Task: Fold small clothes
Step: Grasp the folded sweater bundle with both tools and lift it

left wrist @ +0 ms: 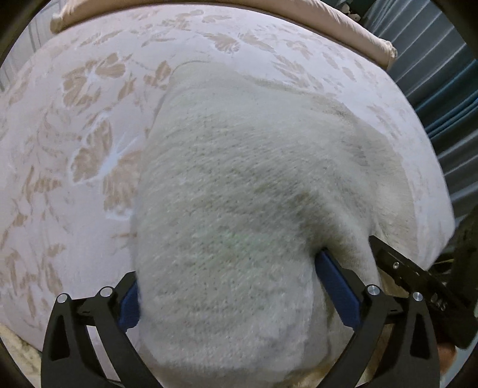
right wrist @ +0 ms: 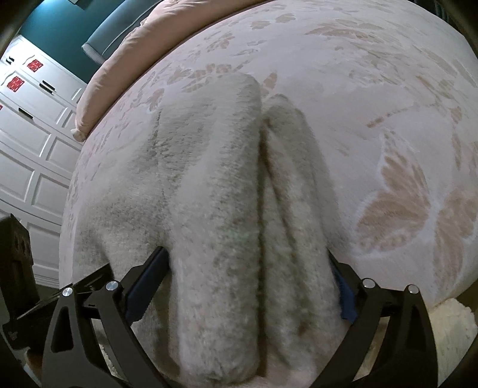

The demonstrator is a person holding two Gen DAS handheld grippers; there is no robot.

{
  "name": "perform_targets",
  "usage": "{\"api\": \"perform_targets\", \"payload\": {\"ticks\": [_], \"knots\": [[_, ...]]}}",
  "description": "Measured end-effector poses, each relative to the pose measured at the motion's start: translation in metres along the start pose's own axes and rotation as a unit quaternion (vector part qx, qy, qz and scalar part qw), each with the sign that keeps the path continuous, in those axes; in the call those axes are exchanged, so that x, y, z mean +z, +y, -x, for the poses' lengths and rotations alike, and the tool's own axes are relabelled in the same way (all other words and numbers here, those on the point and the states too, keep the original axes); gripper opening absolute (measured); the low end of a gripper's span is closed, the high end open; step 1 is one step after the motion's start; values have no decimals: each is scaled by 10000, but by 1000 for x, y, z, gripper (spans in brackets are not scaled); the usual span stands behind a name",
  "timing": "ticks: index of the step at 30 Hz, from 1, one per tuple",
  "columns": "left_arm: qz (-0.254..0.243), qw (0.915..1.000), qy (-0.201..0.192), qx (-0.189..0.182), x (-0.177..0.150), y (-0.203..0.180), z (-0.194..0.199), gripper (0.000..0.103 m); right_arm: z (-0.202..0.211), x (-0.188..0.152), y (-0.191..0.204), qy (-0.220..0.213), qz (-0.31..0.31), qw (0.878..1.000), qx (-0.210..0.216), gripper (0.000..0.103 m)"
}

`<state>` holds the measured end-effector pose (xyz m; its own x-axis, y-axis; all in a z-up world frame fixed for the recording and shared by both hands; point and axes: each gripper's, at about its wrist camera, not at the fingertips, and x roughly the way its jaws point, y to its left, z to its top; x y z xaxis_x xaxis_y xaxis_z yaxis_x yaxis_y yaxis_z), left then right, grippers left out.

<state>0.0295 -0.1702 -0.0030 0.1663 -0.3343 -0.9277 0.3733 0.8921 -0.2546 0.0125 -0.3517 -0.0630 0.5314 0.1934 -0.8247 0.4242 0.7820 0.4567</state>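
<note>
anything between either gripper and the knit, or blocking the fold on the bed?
Nothing visible. The fuzzy white knit garment already fills the gap between the fingers of the left gripper and the right gripper. Around it, the floral bedspread shows bare; the pillow lies at the far edge.

A pale pink bedspread with a tan leaf-and-flower pattern covers the bed, and a plain pink pillow lies along its far edge. White panelled wardrobe doors with black handles and red stickers stand beside a teal wall. Blue-grey curtains hang at the other side.
</note>
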Motion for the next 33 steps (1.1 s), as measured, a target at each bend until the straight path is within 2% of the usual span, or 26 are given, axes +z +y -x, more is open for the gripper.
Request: {"api": "perform_targets", "payload": {"ticks": [2,7,9,11,12,13,14,16,19,22,29,33], "knots": [[42,9999,-36,133,2,-4,-3,98,-2,2,2,-7,-8,10000,-38,94],[89,9999,-25,115,7,-2,-7,98,-7,9,-2,24,-72,10000,55,94],[64,9999,-19,111,8,-2,-7,98,-7,9,-1,27,-26,10000,59,91],[33,9999,-12,102,6,-3,-5,98,-6,10,2,37,68,9999,105,70],[-30,9999,-9,100,7,-5,-3,97,-4,10,3,62,58,9998,207,65],[-84,9999,-7,100,6,-7,-1,94,-2,10,5,70,27,9996,266,52],[-174,9998,-4,85,6,-10,2,92,1,11,5,44,5,9996,266,44],[-321,9994,-27,104,1,-13,11,84,9,11,7,-5,-39,9996,295,39],[-613,9980,-31,118,-2,-20,21,78,20,6,5,-51,-164,9991,378,38],[-821,9966,-15,118,-7,-24,24,74,24,-2,3,-61,-209,9994,251,38],[-780,9966,-15,249,-6,-23,13,76,13,-1,-10,54,-556,9977,382,49],[-656,9976,48,205,-3,-16,7,83,5,3,-10,102,-550,9977,382,55]]}}
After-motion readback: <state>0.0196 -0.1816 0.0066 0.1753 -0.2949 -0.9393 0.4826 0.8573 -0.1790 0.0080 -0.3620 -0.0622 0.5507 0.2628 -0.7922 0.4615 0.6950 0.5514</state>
